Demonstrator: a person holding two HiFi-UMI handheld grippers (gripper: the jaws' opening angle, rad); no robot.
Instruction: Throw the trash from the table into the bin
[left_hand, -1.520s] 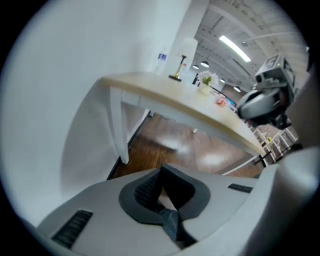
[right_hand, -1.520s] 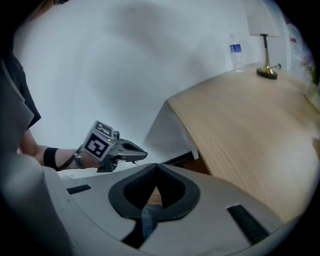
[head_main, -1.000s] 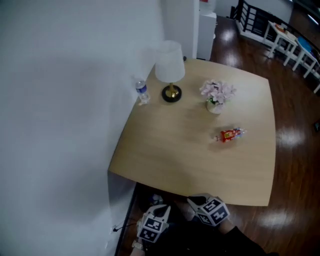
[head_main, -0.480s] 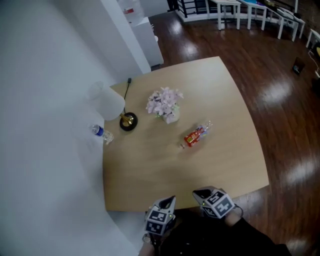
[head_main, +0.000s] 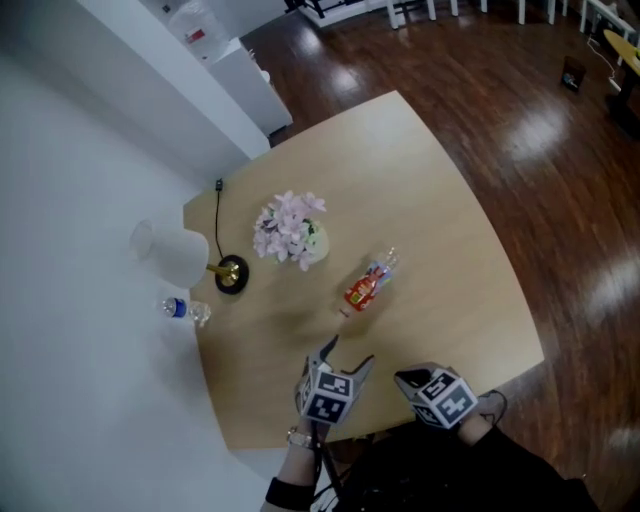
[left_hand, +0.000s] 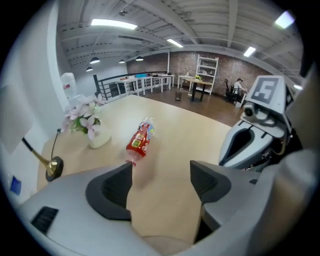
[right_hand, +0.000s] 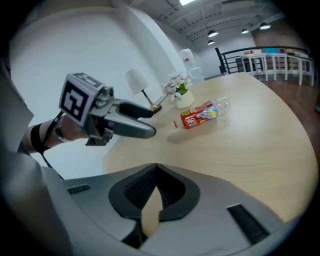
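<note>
Closest in, the right gripper (head_main: 405, 380) is held right at the desk's (head_main: 450, 250) near edge. Its jaws are pinched together at the tips and nothing is caught in them. Just beside it, the left gripper (head_main: 348, 352) is held out over the desk. Its jaws are spread wide and opening, and only bare desktop is seen between the pads.

The trash is a crushed plastic bottle (head_main: 366, 287) with a red label, laid on its side near the middle of the desk. It sits ahead of the left gripper's jaws and isn't touched by either one. In the left gripper view its cap end is lined up just past the tip of the jaw on the left side of the picture, not in the gap itself. From the right gripper it's further off, ahead and a bit to the right in that gripper's view.

Past the bottle, a white vase of pink flowers (head_main: 290, 228) is stood on the desk. A table lamp (head_main: 185, 262) with a brass base and a small water bottle (head_main: 185, 310) are parked over by the wall. Dark wood floor (head_main: 540, 120) can be seen beyond the desk.
</note>
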